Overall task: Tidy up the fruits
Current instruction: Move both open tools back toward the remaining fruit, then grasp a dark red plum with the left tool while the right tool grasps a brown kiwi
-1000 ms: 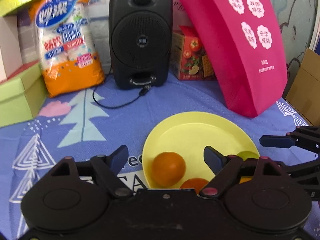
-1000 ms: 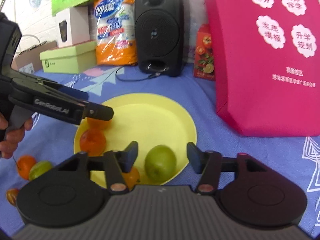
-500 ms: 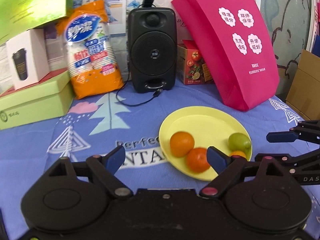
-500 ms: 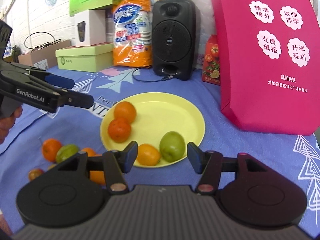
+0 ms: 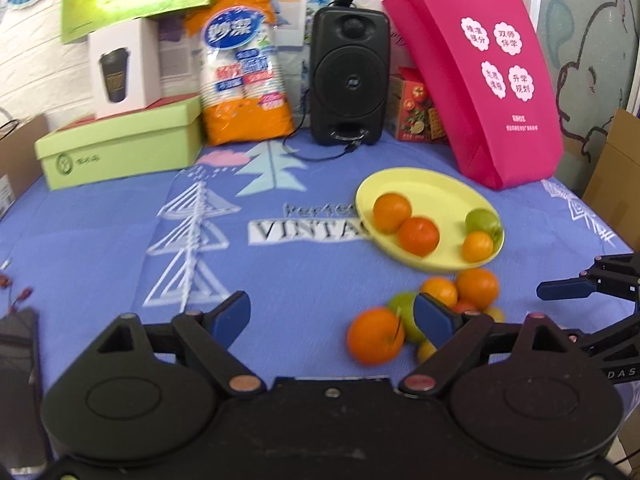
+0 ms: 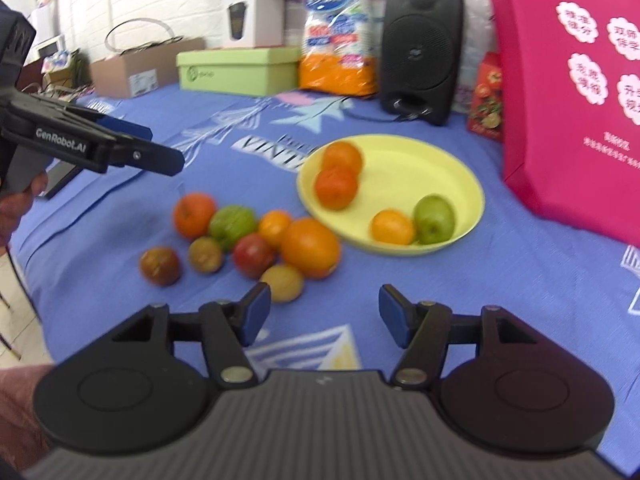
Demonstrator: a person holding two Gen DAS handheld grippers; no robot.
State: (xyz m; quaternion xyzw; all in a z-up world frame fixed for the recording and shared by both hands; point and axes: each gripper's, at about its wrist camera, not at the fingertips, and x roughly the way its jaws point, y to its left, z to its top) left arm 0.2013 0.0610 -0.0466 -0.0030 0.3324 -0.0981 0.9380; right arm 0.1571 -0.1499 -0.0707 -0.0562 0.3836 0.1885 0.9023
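From the left wrist view, the left gripper (image 5: pixel 332 316) is seen spread wide with nothing between its fingers, and the yellow plate (image 5: pixel 420 184) sits further back on the blue cloth (image 5: pixel 120 240) with four fruits on it, plus a loose fruit pile (image 5: pixel 424 312) just in front of it. From the right wrist view, the right gripper (image 6: pixel 324 312) is shown with jaws that have just been opening, nothing caught between them, hovering near the yellowish fruit (image 6: pixel 283 282) at the near edge of the pile, beside the plate.

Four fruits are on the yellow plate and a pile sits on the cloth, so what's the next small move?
Probably lower the open right gripper onto the small yellow fruit nearest its fingers. It lies loose at the pile's near edge, off the yellow plate, and nothing sits between the jaws.
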